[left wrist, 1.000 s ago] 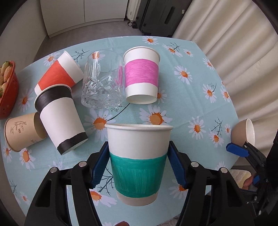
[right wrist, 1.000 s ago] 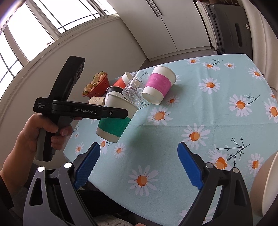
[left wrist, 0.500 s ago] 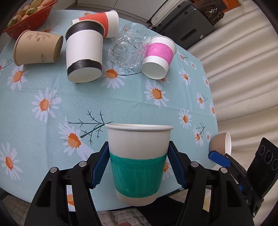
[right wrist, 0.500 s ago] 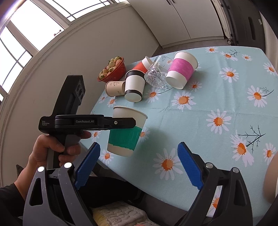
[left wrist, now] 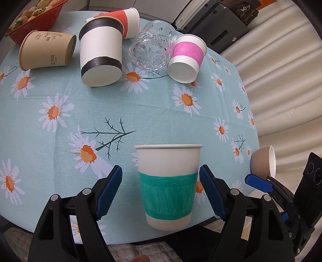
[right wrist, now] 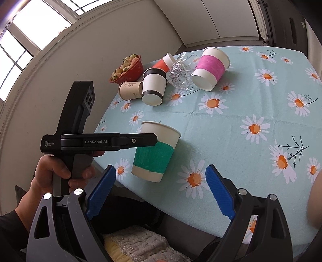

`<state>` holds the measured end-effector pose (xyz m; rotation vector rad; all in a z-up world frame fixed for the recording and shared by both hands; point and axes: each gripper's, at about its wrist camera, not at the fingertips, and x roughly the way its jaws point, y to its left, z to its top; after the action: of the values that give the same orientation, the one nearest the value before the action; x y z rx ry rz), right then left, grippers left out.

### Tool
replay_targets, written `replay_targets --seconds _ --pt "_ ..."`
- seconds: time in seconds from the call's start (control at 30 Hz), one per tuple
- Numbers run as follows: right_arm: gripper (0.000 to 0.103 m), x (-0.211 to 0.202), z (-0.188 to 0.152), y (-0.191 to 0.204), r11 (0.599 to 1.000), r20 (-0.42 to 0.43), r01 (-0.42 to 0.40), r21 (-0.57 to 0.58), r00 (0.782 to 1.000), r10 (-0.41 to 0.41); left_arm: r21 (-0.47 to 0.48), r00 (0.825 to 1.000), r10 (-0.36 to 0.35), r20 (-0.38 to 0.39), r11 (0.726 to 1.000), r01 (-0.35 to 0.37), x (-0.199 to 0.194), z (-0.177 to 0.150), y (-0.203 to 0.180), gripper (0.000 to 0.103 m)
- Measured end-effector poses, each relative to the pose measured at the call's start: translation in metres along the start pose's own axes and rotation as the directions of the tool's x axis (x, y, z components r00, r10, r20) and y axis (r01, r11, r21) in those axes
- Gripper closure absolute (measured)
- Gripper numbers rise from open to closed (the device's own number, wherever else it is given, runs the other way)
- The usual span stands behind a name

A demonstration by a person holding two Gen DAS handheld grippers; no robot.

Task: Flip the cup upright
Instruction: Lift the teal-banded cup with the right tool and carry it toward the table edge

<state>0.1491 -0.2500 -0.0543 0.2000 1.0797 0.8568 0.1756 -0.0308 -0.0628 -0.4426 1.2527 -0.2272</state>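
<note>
A white paper cup with a green band stands upright, rim up, near the table's front edge; it also shows in the right wrist view. My left gripper is open, its blue pads either side of the cup with a clear gap on the left and the right pad close to the cup wall. My right gripper is open and empty, off the table's near edge, to the right of the cup.
At the back stand or lie a black-banded cup, a tan cup, a red cup, a glass tumbler, a pink-banded cup and a red fruit basket. A beige bowl sits by the right edge.
The left gripper's jaws have opened away from the green-banded cup, which now stands on the table near its front edge. The right gripper stays open nearby.
</note>
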Motion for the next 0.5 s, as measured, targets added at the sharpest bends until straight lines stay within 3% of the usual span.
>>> replay_targets --seconds 0.27,0.5 --pt "0.013 0.011 0.002 0.001 0.999 -0.037 -0.015 0.045 0.999 0.016 -0.019 0.996 -0.055 0.067 0.998 0.056 -0.036 -0.008 0.011 0.026" --pt "0.013 0.036 0.018 0.0 0.987 -0.099 -0.047 0.156 0.993 0.063 -0.053 0.987 -0.112 0.119 0.992 0.119 -0.067 -0.041 0.032 0.026"
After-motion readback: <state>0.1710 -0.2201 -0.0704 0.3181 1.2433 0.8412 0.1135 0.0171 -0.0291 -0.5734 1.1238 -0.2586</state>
